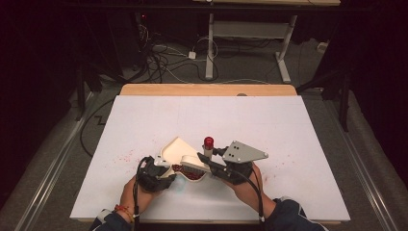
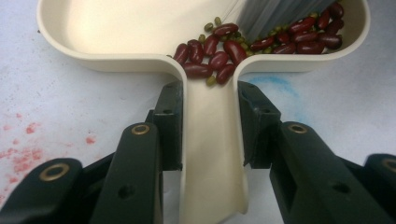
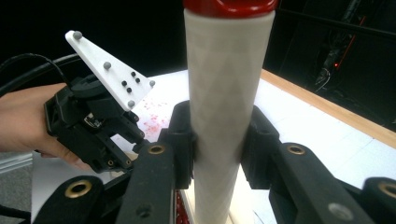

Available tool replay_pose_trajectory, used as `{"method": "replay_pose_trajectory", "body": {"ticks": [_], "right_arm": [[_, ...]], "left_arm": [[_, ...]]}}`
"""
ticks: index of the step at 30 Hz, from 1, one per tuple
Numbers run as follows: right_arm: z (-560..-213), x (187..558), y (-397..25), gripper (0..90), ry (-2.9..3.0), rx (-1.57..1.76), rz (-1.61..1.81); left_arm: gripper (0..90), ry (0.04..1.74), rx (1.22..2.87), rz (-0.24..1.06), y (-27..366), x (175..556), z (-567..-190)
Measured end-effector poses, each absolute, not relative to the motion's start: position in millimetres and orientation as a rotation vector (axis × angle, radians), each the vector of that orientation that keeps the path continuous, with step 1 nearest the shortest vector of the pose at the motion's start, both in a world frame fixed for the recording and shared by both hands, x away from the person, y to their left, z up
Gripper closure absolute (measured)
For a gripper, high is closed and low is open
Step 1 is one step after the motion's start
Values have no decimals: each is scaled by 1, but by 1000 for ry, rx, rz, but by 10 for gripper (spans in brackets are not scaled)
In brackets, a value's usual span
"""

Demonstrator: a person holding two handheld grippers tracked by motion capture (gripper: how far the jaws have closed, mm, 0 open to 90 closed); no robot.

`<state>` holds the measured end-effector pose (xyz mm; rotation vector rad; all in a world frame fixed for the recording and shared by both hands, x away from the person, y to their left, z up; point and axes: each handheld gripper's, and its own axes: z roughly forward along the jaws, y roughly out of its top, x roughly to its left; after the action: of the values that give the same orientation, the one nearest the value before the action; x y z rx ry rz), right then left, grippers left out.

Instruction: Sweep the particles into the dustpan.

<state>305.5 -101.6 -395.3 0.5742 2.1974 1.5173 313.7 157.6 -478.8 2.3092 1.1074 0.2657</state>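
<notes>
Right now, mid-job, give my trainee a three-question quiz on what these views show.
1. True or false: the left hand-held gripper is shut on the dustpan handle.
2. What does the right hand-held gripper grip? A) a spoon B) the brush handle with the red cap C) a cup
3. Fill in: the beans gathered at the mouth of the handle are mostly dark ____, with a few small green ones.

Key: 1 true; 2 B; 3 red.
</notes>
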Motion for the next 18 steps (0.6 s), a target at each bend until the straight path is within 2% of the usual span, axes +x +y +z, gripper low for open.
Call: {"method": "replay_pose_trajectory", "body": {"ticks": [18], "right_arm": [[-379,312,-122,699,2104,618,1555]], "left_arm": [[633,1101,2308,273,162,314,-479]]}}
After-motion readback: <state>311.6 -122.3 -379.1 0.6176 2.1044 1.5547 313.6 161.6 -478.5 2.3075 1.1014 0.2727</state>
